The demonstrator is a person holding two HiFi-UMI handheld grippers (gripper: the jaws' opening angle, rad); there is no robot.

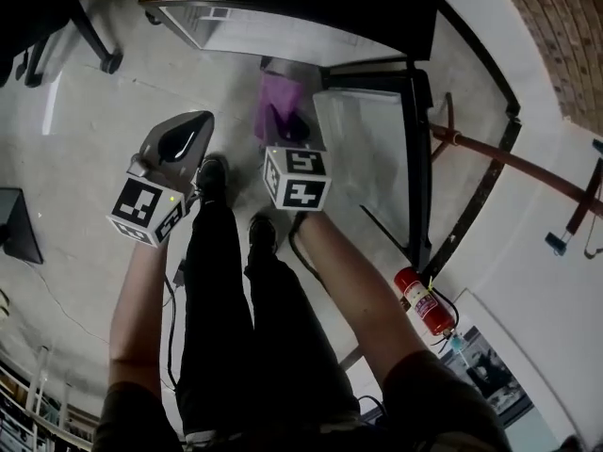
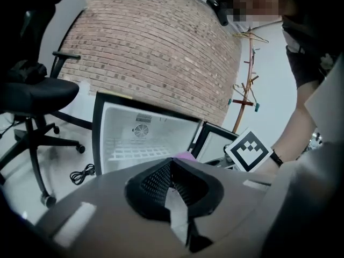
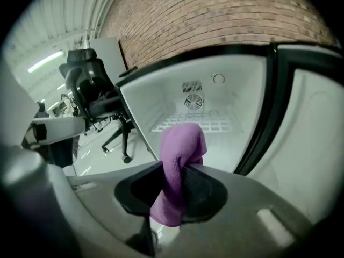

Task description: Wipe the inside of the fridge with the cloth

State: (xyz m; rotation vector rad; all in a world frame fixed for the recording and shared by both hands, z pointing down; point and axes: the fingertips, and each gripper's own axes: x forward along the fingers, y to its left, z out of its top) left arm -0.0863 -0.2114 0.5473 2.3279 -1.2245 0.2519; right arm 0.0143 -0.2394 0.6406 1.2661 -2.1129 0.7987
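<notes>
My right gripper [image 3: 174, 184] clamped on purple cloth [image 3: 183, 144], just short of open fridge [image 3: 236, 104]. Left gripper [image 2: 172, 168] closed, empty. Risk: wire shelf [image 3: 196, 127] snags cloth, drags it from pinch.

One fridge [image 3: 220, 98] with one wire shelf [image 3: 196, 127] inside it. One purple cloth [image 3: 180, 165]. Two claws: the left claw [image 2: 172, 190] and the right claw [image 3: 173, 190]. Around the fridge are one office chair [image 2: 32, 95], one coiled cable [image 2: 82, 173], one coat stand [image 2: 246, 79] and one red fire extinguisher [image 1: 424, 301].
</notes>
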